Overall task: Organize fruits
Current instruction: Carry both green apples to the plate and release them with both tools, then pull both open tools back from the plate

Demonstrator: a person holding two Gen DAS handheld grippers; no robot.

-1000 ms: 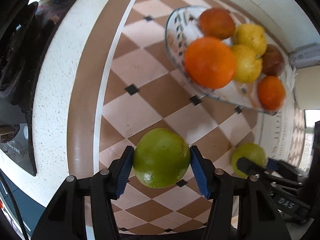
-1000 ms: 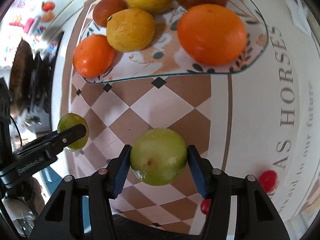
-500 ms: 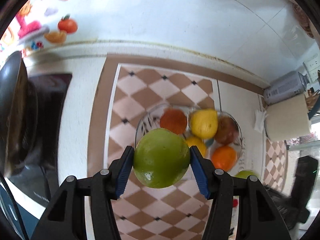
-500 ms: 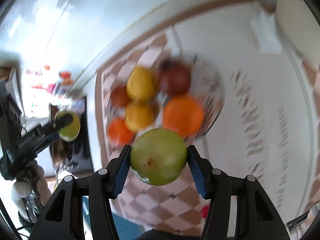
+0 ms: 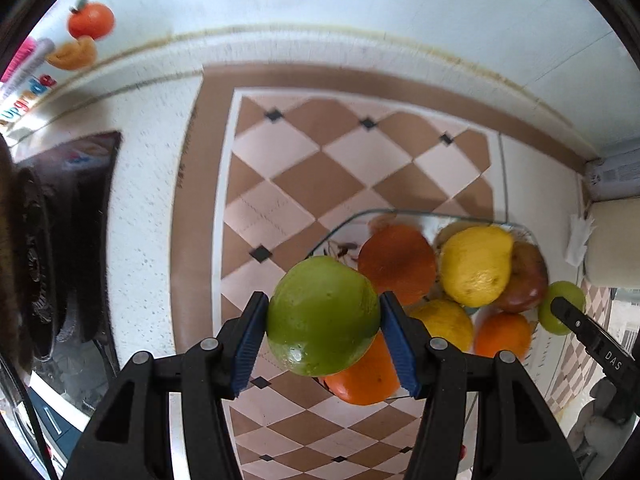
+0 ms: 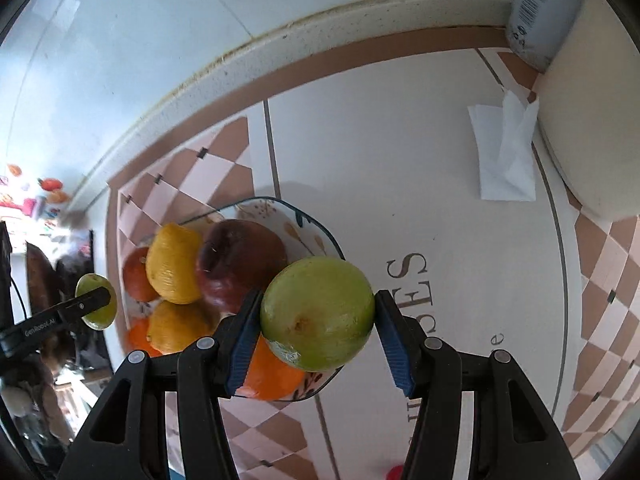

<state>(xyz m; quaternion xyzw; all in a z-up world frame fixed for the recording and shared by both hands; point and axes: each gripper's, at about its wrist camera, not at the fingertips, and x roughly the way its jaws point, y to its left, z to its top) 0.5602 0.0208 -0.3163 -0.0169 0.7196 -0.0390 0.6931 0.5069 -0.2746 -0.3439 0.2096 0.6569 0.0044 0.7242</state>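
My left gripper [image 5: 323, 330] is shut on a green fruit [image 5: 323, 316] and holds it above the near left edge of a glass plate [image 5: 340, 232]. The plate carries oranges [image 5: 396, 262], lemons [image 5: 476, 266] and a dark red apple [image 5: 524, 280]. My right gripper [image 6: 318, 330] is shut on a second green fruit [image 6: 318, 314] and holds it over the plate's right rim [image 6: 316, 224]. Each gripper shows at the edge of the other's view, the right one [image 5: 560, 308] and the left one [image 6: 96, 300], both with their fruit.
The plate sits on a counter mat [image 5: 320, 168] with brown and cream diamonds. A dark stove [image 5: 60, 240] lies at the left. A paper towel roll [image 6: 592, 120], a loose tissue [image 6: 504, 152] and a spray can [image 6: 540, 8] stand at the back right against the wall.
Both grippers lifted away from the counter and tilted up, then came back closer over the plate. Each still holds its green fruit.
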